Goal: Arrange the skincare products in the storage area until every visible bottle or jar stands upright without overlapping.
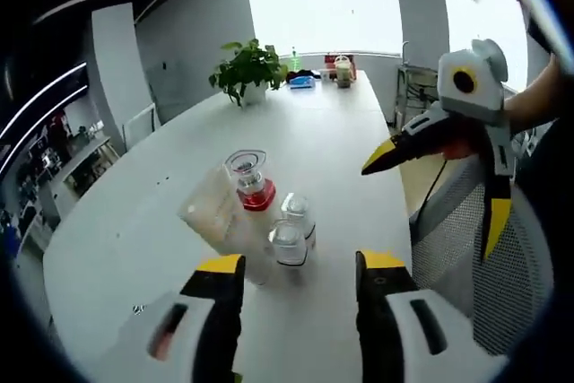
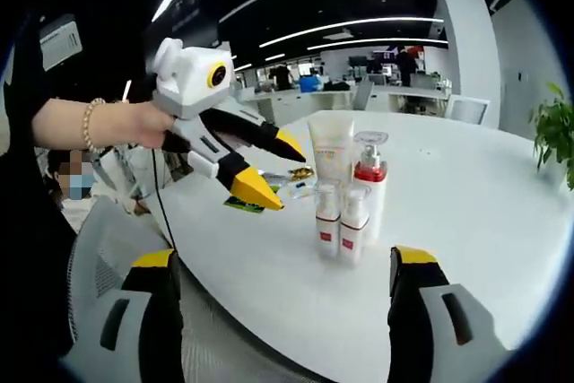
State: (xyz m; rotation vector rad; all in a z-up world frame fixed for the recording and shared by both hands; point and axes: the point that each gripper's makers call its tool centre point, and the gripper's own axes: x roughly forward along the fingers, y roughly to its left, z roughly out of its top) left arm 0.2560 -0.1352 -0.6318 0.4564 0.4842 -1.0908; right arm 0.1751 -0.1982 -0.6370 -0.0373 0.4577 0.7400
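Just ahead of the left tongs (image 1: 296,268), gaping and empty, four upright bottles (image 1: 269,213) cluster; right tongs (image 2: 280,262) likewise wide.

The table (image 2: 502,213) is white. The tube (image 2: 332,152) is cream, the pump bottle (image 2: 370,187) clear with a red band, and the two small bottles (image 2: 342,221) white with red labels. Both grippers, left gripper (image 2: 267,170) and right gripper (image 1: 439,187), are white and black with yellow tips; the potted plant (image 1: 247,67) is green.

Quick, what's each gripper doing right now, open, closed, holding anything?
Left gripper: open, holding nothing.
Right gripper: open, holding nothing.
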